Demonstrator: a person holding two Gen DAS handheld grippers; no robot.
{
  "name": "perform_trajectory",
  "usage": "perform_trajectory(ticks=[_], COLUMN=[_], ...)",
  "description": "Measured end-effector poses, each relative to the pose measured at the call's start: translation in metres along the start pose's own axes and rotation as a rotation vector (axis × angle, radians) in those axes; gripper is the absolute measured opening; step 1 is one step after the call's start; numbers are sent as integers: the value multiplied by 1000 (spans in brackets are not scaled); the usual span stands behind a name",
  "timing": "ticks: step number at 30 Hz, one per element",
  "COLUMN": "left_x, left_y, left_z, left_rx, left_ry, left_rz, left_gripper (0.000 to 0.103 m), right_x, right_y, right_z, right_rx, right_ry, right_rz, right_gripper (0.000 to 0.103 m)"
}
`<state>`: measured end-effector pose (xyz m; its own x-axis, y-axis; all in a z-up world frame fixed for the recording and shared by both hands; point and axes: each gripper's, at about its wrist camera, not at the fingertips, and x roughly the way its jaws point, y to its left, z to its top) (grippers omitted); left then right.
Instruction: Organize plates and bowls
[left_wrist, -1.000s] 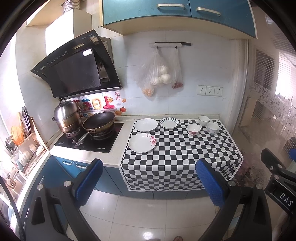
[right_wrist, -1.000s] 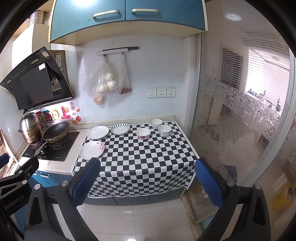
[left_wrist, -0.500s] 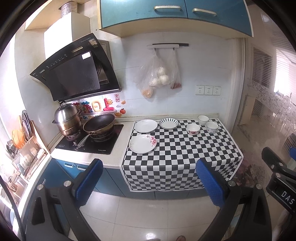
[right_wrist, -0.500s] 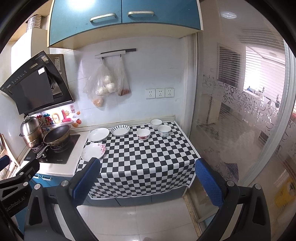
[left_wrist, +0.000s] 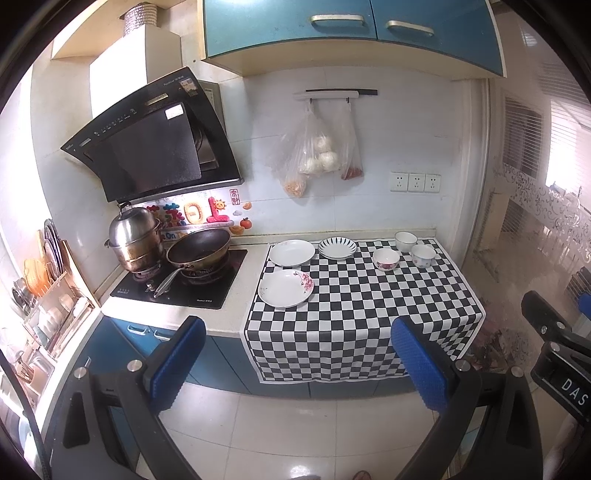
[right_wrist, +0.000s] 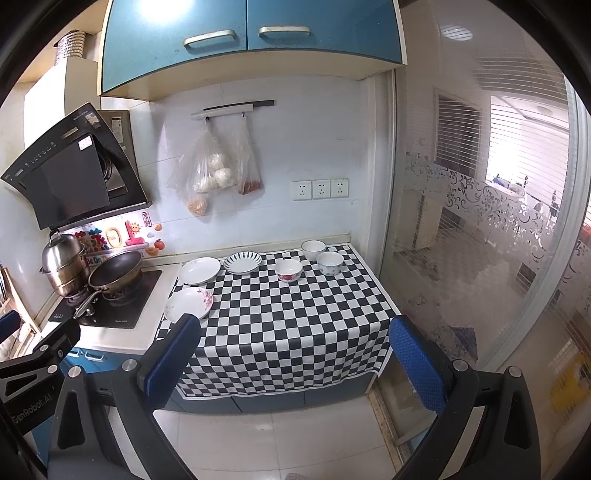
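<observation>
Both the left gripper (left_wrist: 297, 360) and right gripper (right_wrist: 295, 360) hang spread and empty over the floor, well short of the bench (left_wrist: 399, 295), where three plates (left_wrist: 285, 288) and three bowls (left_wrist: 385, 259) sit ahead on the checkered cloth (right_wrist: 280, 321).

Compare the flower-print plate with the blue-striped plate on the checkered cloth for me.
The flower-print plate carries pink blossoms at one edge of a white face; the blue-striped plate has dark stripes radiating all round. The flower-print plate sits nearer the counter's front, alone at the cloth's left edge; the blue-striped plate sits in the back row. Both lie flat, empty, and untouched by either gripper.
</observation>
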<state>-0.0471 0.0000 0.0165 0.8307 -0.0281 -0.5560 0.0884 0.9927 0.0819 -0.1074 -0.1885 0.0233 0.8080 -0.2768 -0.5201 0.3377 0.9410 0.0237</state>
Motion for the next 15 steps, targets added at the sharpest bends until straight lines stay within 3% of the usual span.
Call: perform_trajectory(ticks=[7,15], left_x=[11,57], left_y=[11,49], left_z=[2,8], left_rx=[-19,-78], left_ry=[6,45], left_rz=[4,14], left_gripper=[103,103], right_x=[10,52], right_y=[4,36], right_z=[1,8], right_rx=[12,0], right_ry=[14,78], right_rz=[1,-12], right_gripper=[103,103])
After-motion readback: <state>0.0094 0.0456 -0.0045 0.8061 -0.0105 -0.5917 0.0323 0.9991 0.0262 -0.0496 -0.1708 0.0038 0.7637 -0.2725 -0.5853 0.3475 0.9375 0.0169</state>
